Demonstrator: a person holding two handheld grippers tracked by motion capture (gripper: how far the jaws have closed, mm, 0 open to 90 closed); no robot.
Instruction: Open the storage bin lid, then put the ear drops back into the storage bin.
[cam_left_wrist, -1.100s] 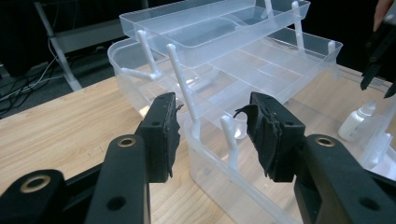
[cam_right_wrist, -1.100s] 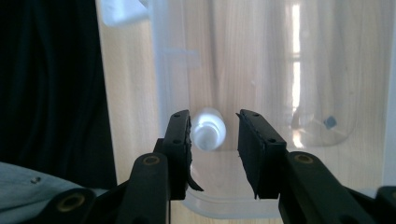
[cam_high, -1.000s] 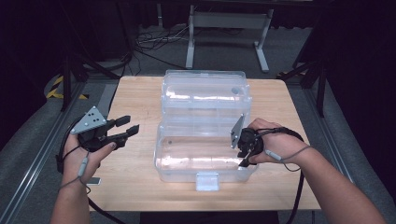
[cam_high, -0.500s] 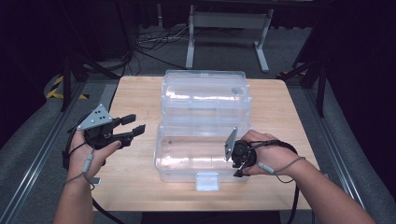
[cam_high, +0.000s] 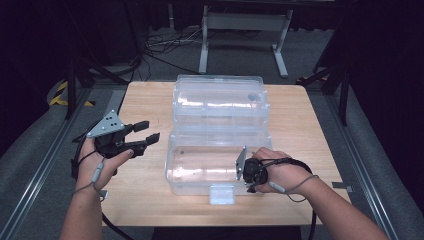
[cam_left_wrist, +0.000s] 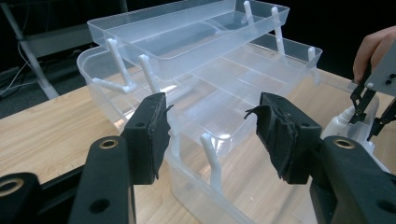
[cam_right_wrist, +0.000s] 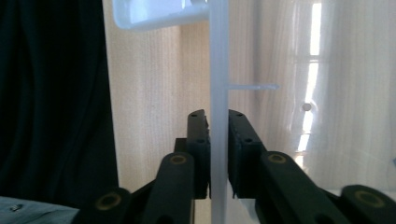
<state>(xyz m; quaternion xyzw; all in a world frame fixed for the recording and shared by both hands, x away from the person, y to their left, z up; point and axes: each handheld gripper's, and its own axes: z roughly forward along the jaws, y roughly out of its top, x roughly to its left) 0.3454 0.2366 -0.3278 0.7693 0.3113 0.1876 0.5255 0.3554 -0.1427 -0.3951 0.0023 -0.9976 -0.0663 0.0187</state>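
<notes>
— On the wooden table (cam_high: 145, 200), what?
— Clear plastic organizer box (cam_high: 215, 125), opened out in stepped tiers, sitting about mid-table. Upper tray (cam_left_wrist: 187, 32) raised on slim white struts above the lower compartments, seen from the left gripper view.

— And at the box's near edge?
— Right gripper (cam_high: 248, 172), held in the person's right hand (cam_high: 280, 172), set against the front right of the lowest tier. From the right gripper view, jaws closed narrow on a thin clear wall (cam_right_wrist: 218, 93) of the box, pads touching it on both sides. White latch tab (cam_high: 222, 194) just left of that hand, at the front middle.

— Off to the left side?
— Left gripper (cam_high: 141, 137), in the left hand (cam_high: 102, 167), above the table just beside the box, apart from it. Jaws spread wide, nothing between them, pointing toward the box. Grey three-cornered plate (cam_high: 106, 124) on top, cable trailing down along the wrist
</notes>
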